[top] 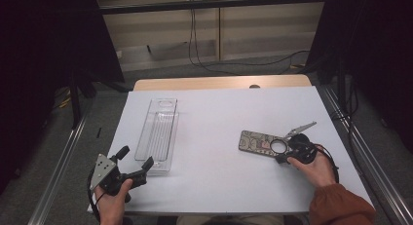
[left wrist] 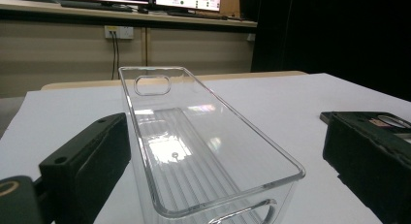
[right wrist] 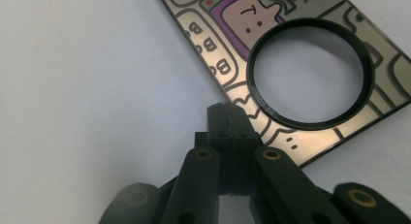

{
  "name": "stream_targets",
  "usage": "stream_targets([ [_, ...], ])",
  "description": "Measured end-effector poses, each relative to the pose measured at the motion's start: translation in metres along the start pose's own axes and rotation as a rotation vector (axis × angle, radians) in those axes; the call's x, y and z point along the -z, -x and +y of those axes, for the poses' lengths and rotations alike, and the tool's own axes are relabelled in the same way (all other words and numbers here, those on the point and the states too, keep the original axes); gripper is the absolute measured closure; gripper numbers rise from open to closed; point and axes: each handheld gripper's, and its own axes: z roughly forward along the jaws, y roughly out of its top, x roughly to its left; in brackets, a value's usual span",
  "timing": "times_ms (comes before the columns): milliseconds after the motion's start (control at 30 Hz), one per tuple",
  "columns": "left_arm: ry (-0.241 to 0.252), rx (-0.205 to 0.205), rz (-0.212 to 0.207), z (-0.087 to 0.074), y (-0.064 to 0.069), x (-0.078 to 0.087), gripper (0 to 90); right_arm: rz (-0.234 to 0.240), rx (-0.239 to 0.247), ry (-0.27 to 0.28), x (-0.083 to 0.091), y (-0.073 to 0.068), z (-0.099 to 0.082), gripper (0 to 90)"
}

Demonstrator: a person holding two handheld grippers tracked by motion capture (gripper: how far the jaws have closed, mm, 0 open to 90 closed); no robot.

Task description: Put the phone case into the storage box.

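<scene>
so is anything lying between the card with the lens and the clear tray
Nothing visible does. Bare white table lies between the card, at the right gripper, and the clear tray.

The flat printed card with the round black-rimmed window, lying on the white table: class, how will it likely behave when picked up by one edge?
The card looks thin and flat, so probably light. Its glossy face suggests it may slip. The right gripper, jaws shut, sits at its edge.
</scene>
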Motion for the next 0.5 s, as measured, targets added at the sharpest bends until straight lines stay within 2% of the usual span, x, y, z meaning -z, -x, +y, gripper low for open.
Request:
stream_targets([
  [233,-0.003,-0.003,0.003,0.0,0.0,0.0,3.3,-0.001,-0.024,0.017,0.003,0.001,0.001,90.0],
  [367,-0.003,-0.004,0.0,0.0,0.0,0.0,3.3,0.004,0.012,0.047,0.013,-0.005,0.01,90.0],
  [500,-0.004,-0.007,0.004,0.0,0.0,0.0,3.2,0.01,0.025,0.068,0.014,-0.007,0.021,90.0],
])
